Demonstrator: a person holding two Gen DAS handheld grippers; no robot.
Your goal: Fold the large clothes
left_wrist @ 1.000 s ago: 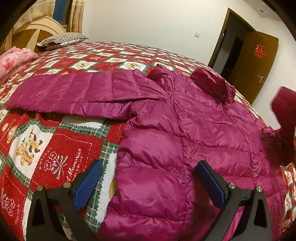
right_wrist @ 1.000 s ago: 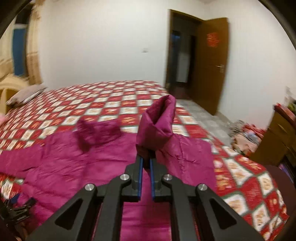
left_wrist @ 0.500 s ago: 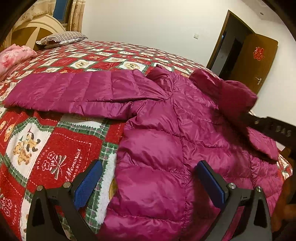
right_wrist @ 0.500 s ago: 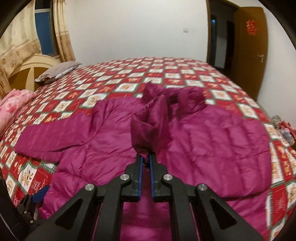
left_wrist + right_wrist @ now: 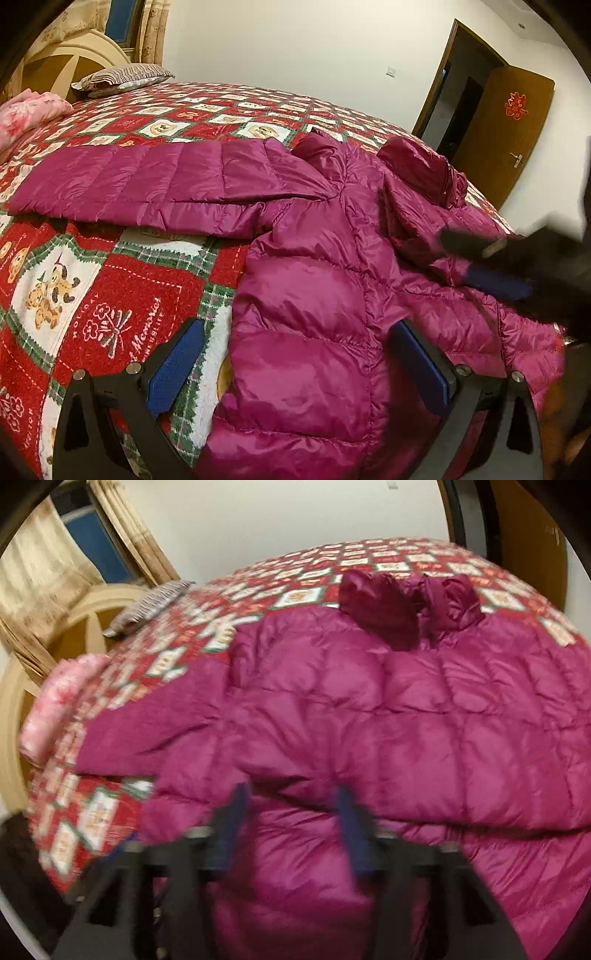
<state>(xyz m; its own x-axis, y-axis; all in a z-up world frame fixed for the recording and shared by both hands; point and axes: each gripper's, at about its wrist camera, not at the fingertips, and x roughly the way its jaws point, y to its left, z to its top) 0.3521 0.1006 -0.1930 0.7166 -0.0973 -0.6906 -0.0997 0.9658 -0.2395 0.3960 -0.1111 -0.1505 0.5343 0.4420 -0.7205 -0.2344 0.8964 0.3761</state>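
Left wrist view: we log a magenta puffer jacket (image 5: pixel 306 295) spread on a red patchwork quilt (image 5: pixel 122 288), one sleeve (image 5: pixel 147 184) stretched toward nine o'clock. Our left gripper (image 5: pixel 295 369) stands wide, gripping nothing, the jacket's hem between its pads. At three o'clock, the right gripper (image 5: pixel 491 258) shows blurred.

Right wrist view: our right gripper (image 5: pixel 291 830) has just been opening; its jaws stand apart over the jacket (image 5: pixel 406 720), nothing pinched. Striped pillow (image 5: pixel 147 602) at ten o'clock.

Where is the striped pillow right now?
In the left wrist view, the striped pillow sits upper left, at the head of the bed against the headboard, beyond the pink bedding.
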